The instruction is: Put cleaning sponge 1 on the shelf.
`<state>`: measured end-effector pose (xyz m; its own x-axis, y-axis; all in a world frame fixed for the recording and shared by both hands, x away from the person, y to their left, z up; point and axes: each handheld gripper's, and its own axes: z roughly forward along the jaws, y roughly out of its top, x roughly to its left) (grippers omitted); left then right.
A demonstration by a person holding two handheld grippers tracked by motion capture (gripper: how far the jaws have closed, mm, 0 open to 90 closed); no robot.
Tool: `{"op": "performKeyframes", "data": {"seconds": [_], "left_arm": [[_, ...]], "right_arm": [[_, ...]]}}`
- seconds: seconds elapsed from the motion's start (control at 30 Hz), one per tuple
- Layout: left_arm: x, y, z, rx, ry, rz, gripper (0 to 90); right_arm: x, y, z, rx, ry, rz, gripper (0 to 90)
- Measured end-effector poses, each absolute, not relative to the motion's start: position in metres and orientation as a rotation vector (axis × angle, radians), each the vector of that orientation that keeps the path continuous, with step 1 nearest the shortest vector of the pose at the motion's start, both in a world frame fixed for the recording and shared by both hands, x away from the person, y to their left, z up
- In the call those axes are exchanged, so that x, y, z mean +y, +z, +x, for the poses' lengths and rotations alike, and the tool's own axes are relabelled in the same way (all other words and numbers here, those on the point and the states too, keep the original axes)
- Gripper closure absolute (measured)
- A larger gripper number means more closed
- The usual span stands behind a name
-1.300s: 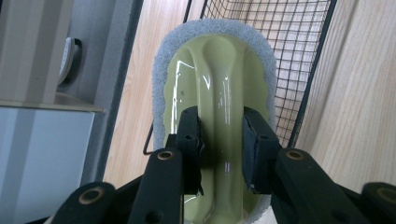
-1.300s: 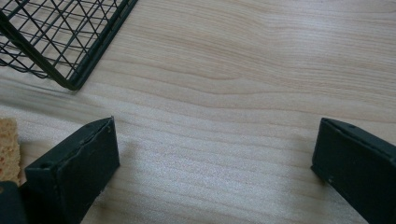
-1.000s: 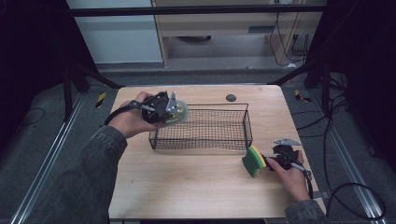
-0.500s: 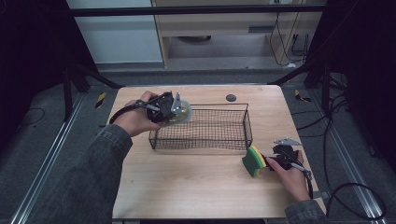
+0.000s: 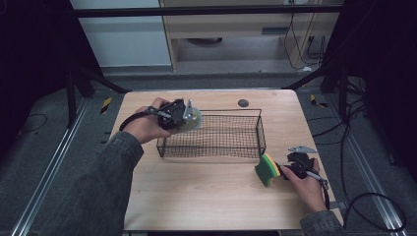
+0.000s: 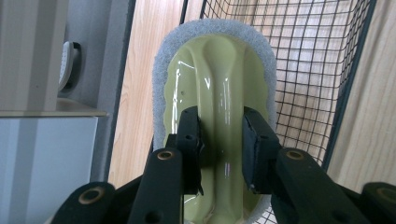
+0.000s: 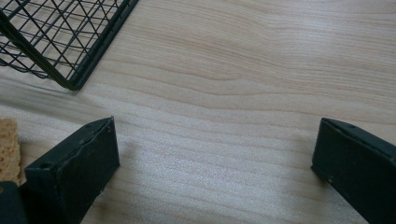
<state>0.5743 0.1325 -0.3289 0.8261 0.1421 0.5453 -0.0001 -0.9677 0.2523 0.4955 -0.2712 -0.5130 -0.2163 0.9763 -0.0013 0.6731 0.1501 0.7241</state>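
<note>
Pale wood table [image 5: 206, 196], square-cornered, standing on grey floor [image 5: 44, 162] with metal rails along both sides; a cabinet [image 5: 231, 29] and dark frame posts lie at 12 o'clock. A small dark disc [image 5: 243, 103] sits near the far edge. A black wire basket [image 5: 216, 142] occupies the table centre, long side running 9 to 3 o'clock. Bare wood is open at 6 o'clock, from the basket to the near edge.

Left gripper [image 5: 184, 114], at the basket's 10 o'clock corner above its rim, is clamped on the raised ridge of a green-backed scrubber [image 6: 219, 93] with a grey pad border.

Right gripper [image 5: 281, 170], at 4 o'clock near the table's right edge, rests low with jaws spread wide over bare wood. A yellow-green sponge [image 5: 267, 169] lies just beside it, outside the jaws, near the basket's near-right corner.
</note>
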Motion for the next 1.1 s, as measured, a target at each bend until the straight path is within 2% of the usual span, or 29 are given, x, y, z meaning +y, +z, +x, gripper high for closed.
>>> {"op": "performKeyframes", "data": {"seconds": [1.1], "left_arm": [[0.147,-0.361,0.596,0.143,0.782,2.800,70.9]], "right_arm": [[-0.271,-0.513,0.497,1.962,0.829,1.560,0.7]]}}
